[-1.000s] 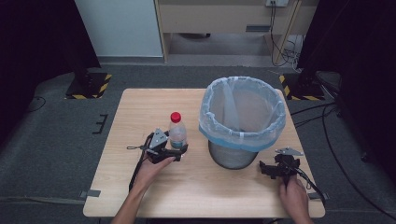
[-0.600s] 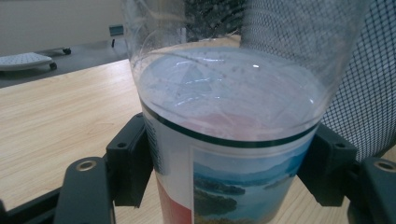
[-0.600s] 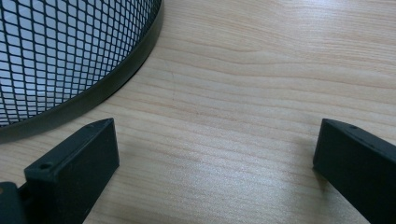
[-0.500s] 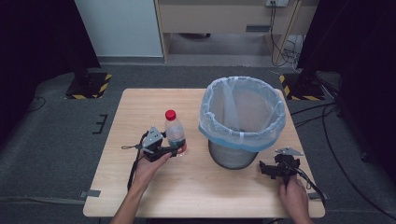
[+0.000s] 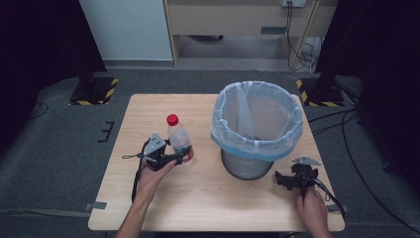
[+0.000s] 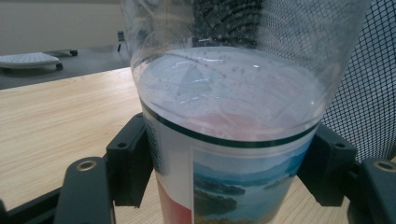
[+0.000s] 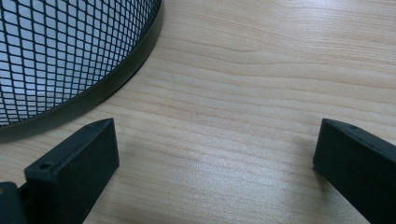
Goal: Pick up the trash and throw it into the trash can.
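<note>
One bottle (image 6: 224, 140) label: lake scene (no legible writing).

grey carpet floor (image 5: 59, 148), white wall panel (image 5: 124, 29), dark curtains (image 5: 39, 44), cables (image 5: 302, 44)

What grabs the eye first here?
The mesh waste bin with its pale blue liner, standing right of centre on the wooden table. Left of it, the left gripper is shut on a red-capped water bottle, low on its label. The right gripper rests open near the bin's base.
</note>
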### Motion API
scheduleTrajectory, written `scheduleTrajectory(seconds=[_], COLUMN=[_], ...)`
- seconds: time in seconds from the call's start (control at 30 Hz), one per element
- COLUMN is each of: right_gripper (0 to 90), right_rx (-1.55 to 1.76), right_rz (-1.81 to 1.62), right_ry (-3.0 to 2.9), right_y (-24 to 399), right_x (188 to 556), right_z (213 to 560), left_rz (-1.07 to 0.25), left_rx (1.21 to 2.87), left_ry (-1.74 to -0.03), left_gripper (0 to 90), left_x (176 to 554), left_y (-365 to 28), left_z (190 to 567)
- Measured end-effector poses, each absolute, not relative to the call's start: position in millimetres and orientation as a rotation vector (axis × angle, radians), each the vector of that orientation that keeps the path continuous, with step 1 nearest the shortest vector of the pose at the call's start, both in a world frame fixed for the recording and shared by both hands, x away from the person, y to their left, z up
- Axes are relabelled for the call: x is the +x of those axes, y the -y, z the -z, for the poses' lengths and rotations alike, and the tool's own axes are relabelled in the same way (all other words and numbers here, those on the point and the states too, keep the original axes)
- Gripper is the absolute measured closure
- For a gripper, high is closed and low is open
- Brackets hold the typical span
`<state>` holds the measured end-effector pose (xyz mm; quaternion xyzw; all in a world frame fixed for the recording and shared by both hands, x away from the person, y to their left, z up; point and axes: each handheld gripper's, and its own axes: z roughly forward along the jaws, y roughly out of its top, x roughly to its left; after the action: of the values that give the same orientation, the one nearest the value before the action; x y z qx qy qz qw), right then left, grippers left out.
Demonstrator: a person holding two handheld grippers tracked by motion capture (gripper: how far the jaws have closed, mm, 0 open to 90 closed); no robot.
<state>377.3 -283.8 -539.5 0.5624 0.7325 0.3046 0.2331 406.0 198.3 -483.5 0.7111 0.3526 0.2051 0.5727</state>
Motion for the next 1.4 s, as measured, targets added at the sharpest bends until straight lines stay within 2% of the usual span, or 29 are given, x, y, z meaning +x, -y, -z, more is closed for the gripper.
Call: scheduleTrajectory(seconds=[0.5, 0.77, 1.4], right_gripper=[0.3, 0.3, 0.3], right_rx=[1.545, 1.545, 1.544], right_rz=[-0.837, -0.837, -0.837], right_ry=[-2.012, -2.012, -2.012], right_y=[284, 284, 284], right_x=[377, 377, 377], right_z=[540, 540, 540], left_rz=[-0.493, -0.526, -0.528], left_rx=[1.677, 1.743, 1.721], left_ry=[-0.806, -0.765, -0.689], left_gripper=[28.7, 28.7, 28.7], left_x=[411, 422, 435], left_y=[-202, -197, -171], left_z=[465, 437, 377])
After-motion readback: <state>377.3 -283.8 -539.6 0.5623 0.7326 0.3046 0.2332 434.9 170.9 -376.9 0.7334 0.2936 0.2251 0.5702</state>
